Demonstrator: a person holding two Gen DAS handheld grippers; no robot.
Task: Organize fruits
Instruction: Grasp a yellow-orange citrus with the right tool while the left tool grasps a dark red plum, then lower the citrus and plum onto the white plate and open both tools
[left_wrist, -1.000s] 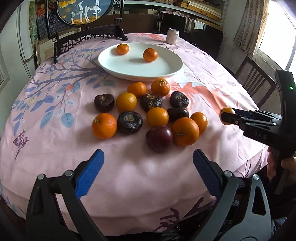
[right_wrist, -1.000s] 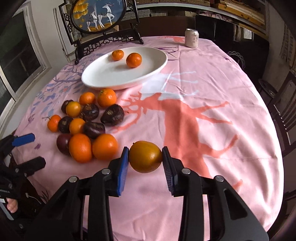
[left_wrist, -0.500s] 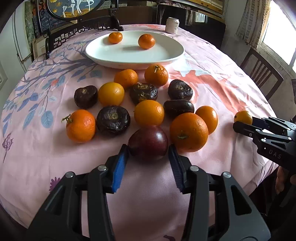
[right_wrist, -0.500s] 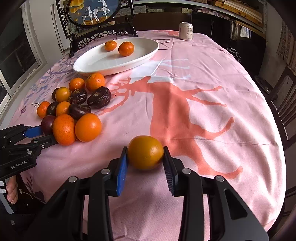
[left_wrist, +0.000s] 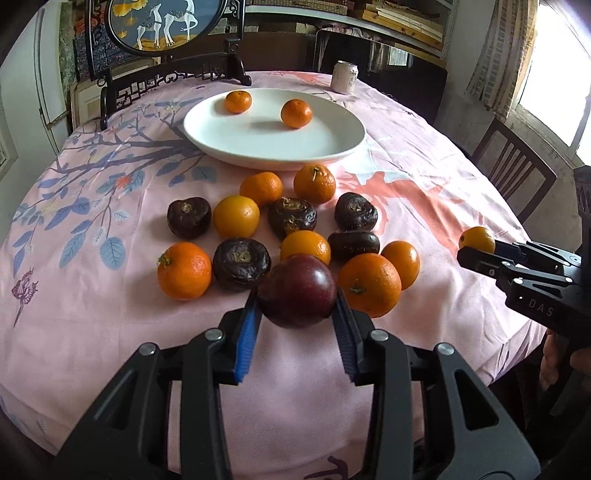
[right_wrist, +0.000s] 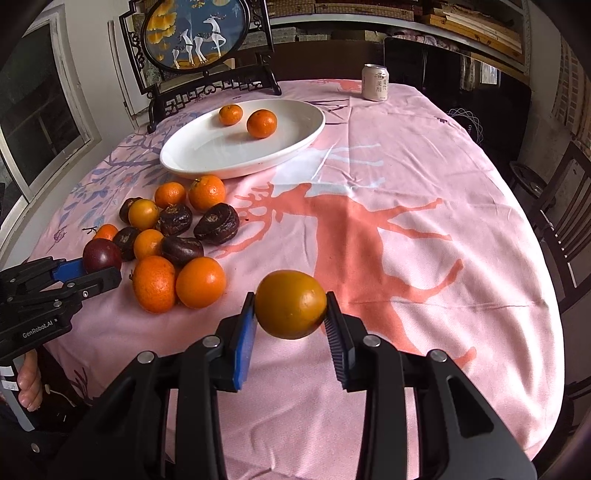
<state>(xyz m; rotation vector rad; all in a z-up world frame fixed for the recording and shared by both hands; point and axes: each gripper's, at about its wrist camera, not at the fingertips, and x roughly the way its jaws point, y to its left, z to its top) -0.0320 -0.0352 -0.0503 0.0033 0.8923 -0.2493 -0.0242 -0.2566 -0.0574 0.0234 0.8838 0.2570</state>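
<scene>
My left gripper (left_wrist: 295, 325) is shut on a dark red plum (left_wrist: 297, 291), held just above the cloth at the near edge of a pile of oranges and dark fruits (left_wrist: 288, 229). My right gripper (right_wrist: 290, 325) is shut on a yellow-orange fruit (right_wrist: 291, 304), held above the pink cloth right of the pile (right_wrist: 173, 236). A white plate (left_wrist: 273, 146) with two small oranges (left_wrist: 295, 113) stands behind the pile. The right gripper also shows in the left wrist view (left_wrist: 476, 251), and the left gripper in the right wrist view (right_wrist: 96, 271).
A drink can (right_wrist: 375, 82) stands at the table's far edge. A framed deer screen (right_wrist: 195, 33) and dark chair back sit behind the plate. Wooden chairs (left_wrist: 513, 162) stand at the table's right. The pink tablecloth (right_wrist: 406, 221) spreads right of the fruit.
My left gripper moved forward to the pile, closed on the dark red plum and lifted it slightly. My right gripper kept hold of the yellow-orange fruit and shifted a little.
</scene>
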